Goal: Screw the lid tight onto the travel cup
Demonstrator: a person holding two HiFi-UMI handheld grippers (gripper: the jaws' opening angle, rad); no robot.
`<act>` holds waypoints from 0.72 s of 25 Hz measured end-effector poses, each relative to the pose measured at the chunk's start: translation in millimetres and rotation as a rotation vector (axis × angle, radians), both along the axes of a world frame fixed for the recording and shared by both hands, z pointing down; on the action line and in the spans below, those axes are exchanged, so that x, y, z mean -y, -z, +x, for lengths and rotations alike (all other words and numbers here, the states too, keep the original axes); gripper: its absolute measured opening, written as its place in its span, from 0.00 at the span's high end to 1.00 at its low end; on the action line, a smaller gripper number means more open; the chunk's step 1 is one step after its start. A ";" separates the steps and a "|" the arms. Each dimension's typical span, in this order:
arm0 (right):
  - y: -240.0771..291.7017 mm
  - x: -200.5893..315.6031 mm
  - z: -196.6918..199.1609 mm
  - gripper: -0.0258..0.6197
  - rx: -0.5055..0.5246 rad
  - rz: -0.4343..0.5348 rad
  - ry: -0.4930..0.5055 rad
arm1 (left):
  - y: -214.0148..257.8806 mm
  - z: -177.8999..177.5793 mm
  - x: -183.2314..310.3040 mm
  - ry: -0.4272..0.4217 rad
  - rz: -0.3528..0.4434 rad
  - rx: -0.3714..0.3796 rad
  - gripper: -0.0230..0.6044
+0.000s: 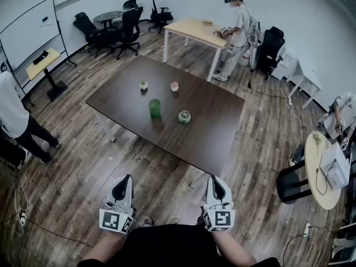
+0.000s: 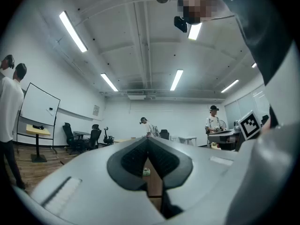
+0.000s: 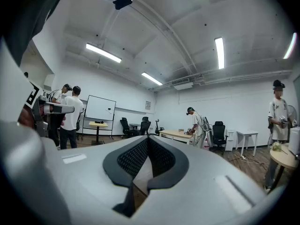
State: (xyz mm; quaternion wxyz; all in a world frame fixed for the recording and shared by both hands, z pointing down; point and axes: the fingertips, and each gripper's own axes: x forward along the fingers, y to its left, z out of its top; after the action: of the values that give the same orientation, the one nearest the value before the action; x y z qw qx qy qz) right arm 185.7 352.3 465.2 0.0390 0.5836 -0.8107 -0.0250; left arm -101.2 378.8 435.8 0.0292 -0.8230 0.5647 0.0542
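You are holding both tools low in front of your body, well short of the table: the left gripper [image 1: 125,182] and the right gripper [image 1: 214,182] are each resting with jaws closed together, gripping nothing. So the job is not getting under way yet; picking up, seating and twisting are all waiting. Ahead, on the dark table [image 1: 211,132], the green travel cup [image 1: 154,108] is standing upright near the middle, and what looks like its lid [image 1: 184,116] is lying just beside it on the right, not touching. Behind them a small white pot [image 1: 143,85] and a pink-topped pot [image 1: 174,86] are sitting clear of your reach path. Farther off, a person [image 1: 239,21] is working at a light table [image 1: 192,29], blocking nothing
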 end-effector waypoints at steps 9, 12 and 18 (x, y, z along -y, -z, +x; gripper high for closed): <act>1.2 3.8 -0.8 0.95 0.004 0.001 0.000 | 3.4 -0.1 4.3 0.002 0.003 -0.002 0.96; 5.6 3.2 -0.5 0.95 0.039 0.018 0.014 | 3.9 1.0 4.8 -0.001 0.007 -0.005 0.96; 7.4 4.9 0.0 0.95 0.034 0.028 0.034 | 1.9 4.1 6.5 0.005 0.010 -0.002 0.96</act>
State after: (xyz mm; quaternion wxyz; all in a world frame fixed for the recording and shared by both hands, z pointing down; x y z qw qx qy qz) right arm 185.7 347.4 457.8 0.0165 0.5705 -0.8207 -0.0270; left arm -97.1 372.3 433.8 0.0327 -0.8215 0.5663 0.0578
